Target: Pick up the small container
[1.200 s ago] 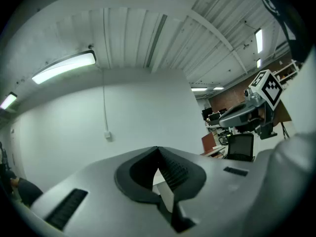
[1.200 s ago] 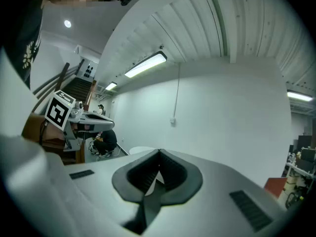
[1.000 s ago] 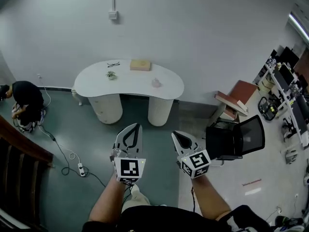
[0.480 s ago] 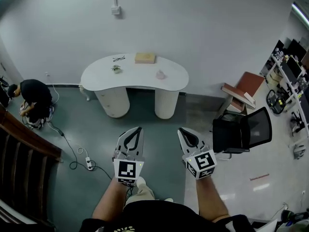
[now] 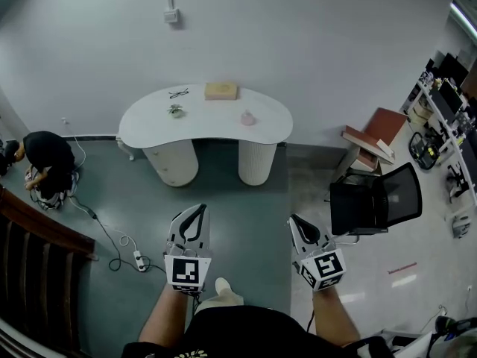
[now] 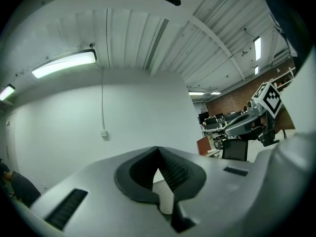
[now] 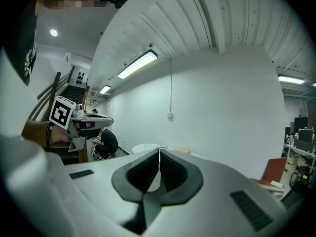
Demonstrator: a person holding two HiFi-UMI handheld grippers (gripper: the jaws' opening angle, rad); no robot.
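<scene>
- small container (image 5: 247, 117), which i take to be the pale pink item on the white table (image 5: 149, 125), sits well ahead of both grippers, closer to the right one's line, and untouched.
- nothing of the pick-up is done: the approach, reach, grasp and lift all remain.
- left gripper (image 5: 198, 209) has its jaws together with nothing between them; right gripper (image 5: 297, 219) is likewise closed and empty.
- both are held low in front of the person, side by side, jaw tips pointing toward the table.
- one must open before any grasp.

Head view steeply down; gripper views toward shared wall (image 5: 298, 36)
</scene>
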